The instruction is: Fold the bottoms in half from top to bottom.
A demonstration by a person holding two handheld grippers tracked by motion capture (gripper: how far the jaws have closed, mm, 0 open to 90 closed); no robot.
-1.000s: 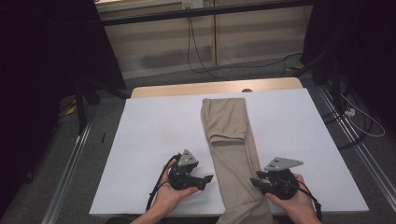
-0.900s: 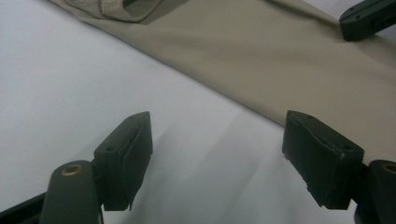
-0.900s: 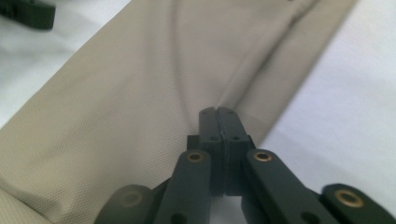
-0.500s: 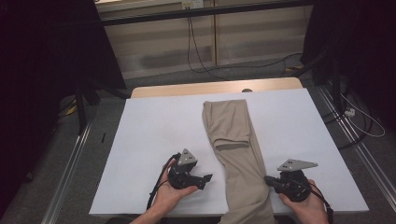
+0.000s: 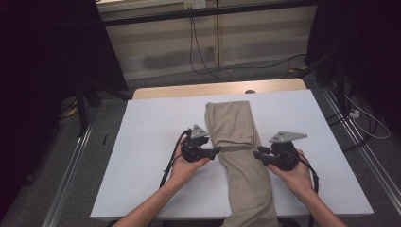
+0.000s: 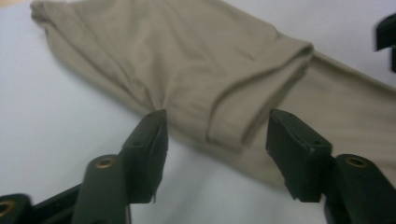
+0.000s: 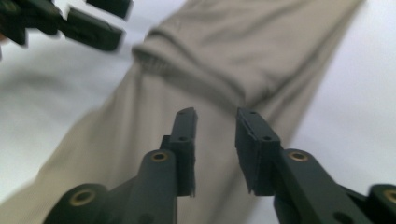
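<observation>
trousers [image 5: 239, 151]: khaki pair, folded once, lying down the middle of the white table [image 5: 146, 142]
feel: soft, light, floppy, so I'd say pinch both sides at the folded hem
left gripper [image 5: 215, 151]: jaws apart, just been closing, hem corner between them, not pinched
right gripper [image 5: 257, 154]: narrow gap, just been opening, nothing held

Two bare forearms, no sleeves in sight. Each hand carries matte black two-jaw gripper. Left gripper [image 5: 216, 151]: grey three-cornered plate on top, black cable looping from near side. Right gripper [image 5: 256, 154]: same grey plate, black cable trailing by wrist. Jaws flat, blocky, black; brass-coloured screws at pivots, small screw holes in pads [image 7: 186, 132].
</observation>
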